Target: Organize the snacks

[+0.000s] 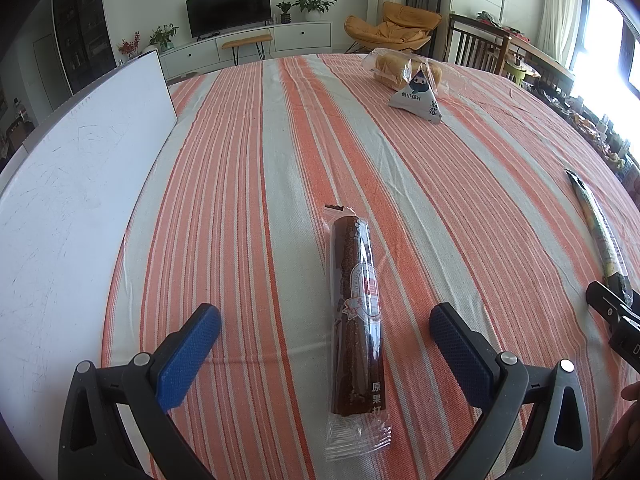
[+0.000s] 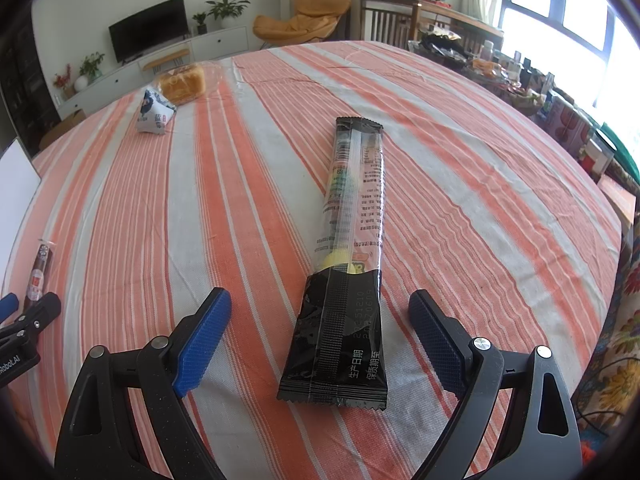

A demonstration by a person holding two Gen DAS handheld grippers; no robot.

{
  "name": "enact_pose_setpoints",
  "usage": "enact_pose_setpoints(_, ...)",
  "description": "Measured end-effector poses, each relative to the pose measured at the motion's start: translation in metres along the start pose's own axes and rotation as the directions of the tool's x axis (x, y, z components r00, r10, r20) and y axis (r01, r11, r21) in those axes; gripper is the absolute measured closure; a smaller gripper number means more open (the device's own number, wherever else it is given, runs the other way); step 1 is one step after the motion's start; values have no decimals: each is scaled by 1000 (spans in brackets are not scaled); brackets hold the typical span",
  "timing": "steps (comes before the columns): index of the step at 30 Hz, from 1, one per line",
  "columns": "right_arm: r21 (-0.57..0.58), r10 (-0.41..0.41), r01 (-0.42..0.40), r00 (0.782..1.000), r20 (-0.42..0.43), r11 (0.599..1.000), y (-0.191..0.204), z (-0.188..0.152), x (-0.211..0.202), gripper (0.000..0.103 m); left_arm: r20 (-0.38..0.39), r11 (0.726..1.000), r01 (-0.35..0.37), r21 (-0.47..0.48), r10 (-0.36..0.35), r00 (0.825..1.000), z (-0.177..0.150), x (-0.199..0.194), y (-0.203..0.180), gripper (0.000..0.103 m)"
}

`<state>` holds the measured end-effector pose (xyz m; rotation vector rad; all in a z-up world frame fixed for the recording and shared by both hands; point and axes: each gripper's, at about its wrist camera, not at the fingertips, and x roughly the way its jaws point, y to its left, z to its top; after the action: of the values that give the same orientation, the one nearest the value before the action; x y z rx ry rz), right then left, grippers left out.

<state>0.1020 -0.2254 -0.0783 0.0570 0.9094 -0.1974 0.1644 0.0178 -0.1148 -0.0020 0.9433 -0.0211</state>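
Striped orange-and-white cloth [image 1: 248, 184] covers the table, with a living room behind. Left gripper [image 1: 325, 336] has its blue pads spread wide, straddling a long brown snack roll [image 1: 358, 312] in clear wrap that lies lengthwise between them, untouched. Right gripper [image 2: 320, 322] is likewise spread wide over the near end of a black snack stick pack [image 2: 348, 264]. Both look poised for pickup; next, each likely needs to lower and close across its pack's narrow width. Both tools point forward, angled down at the cloth. Farther off sit a triangular pouch [image 1: 418, 96] and bagged bread [image 1: 394, 68]; a white board [image 1: 80, 184] lies left.
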Motion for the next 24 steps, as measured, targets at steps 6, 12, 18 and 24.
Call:
enact_pose_setpoints(6, 0, 0, 0, 1000, 0, 1000, 0, 0, 0, 10, 0, 1000, 0, 0, 0, 1000, 0, 0, 0, 0)
enact_pose_setpoints(12, 1, 9, -9, 1000, -20, 1000, -1, 2, 0, 10, -25, 1000, 5, 0, -5, 1000, 1, 0, -1, 0)
enact_pose_setpoints(18, 18, 91, -89, 971, -223, 996, -10, 40, 21, 13, -25, 993, 66, 94, -64, 998, -2, -13, -20, 52)
enact_pose_setpoints(24, 136, 222, -199, 956, -193, 971, -46, 42, 17, 88, -76, 975, 221, -2, -221, 972, -10, -39, -7, 84)
